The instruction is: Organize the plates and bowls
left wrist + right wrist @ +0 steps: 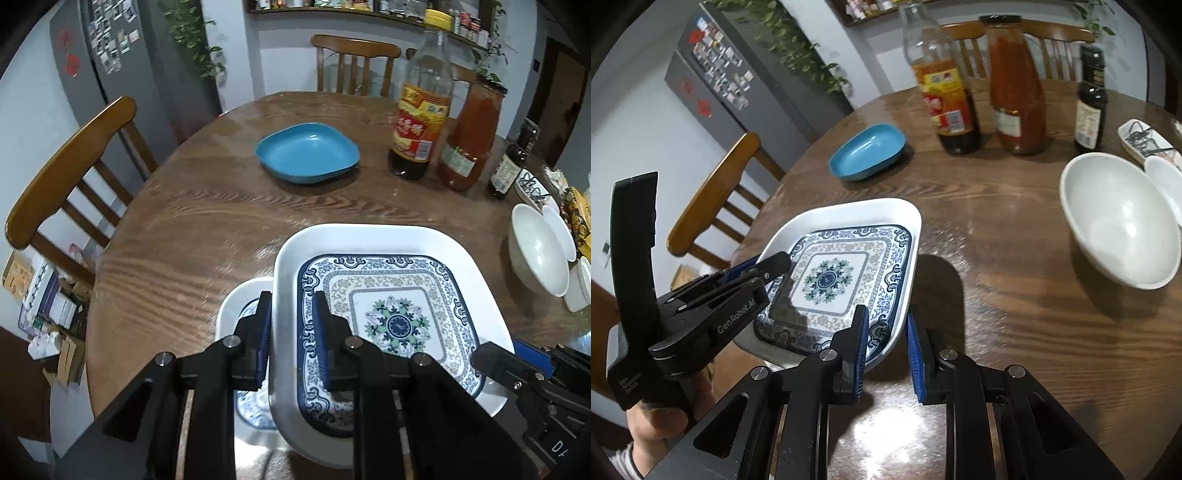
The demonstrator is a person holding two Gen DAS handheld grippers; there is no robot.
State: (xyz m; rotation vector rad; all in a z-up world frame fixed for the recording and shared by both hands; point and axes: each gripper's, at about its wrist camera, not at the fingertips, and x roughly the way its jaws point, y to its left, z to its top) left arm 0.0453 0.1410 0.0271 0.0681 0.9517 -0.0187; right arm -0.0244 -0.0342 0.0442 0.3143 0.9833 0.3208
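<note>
Three bottles seen upright on wooden desk (207,221): clear yellow-capped bottle (423,110), red sauce jar (471,136) just beside it, small dark bottle (511,162) further right. Wooden chairs (62,173) set around desk. Grey fridge (713,74) noted behind, covered in photos.

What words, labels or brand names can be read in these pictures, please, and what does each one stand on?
"GenRobot.AI": on the side of the left gripper, seen in the right wrist view.
"DA", cut off by the frame edge: on the right gripper body.
Labels on the yellow-capped bottle, red sauce jar and dark bottle: too blurred to read.
Fridge notes: too small.
</note>
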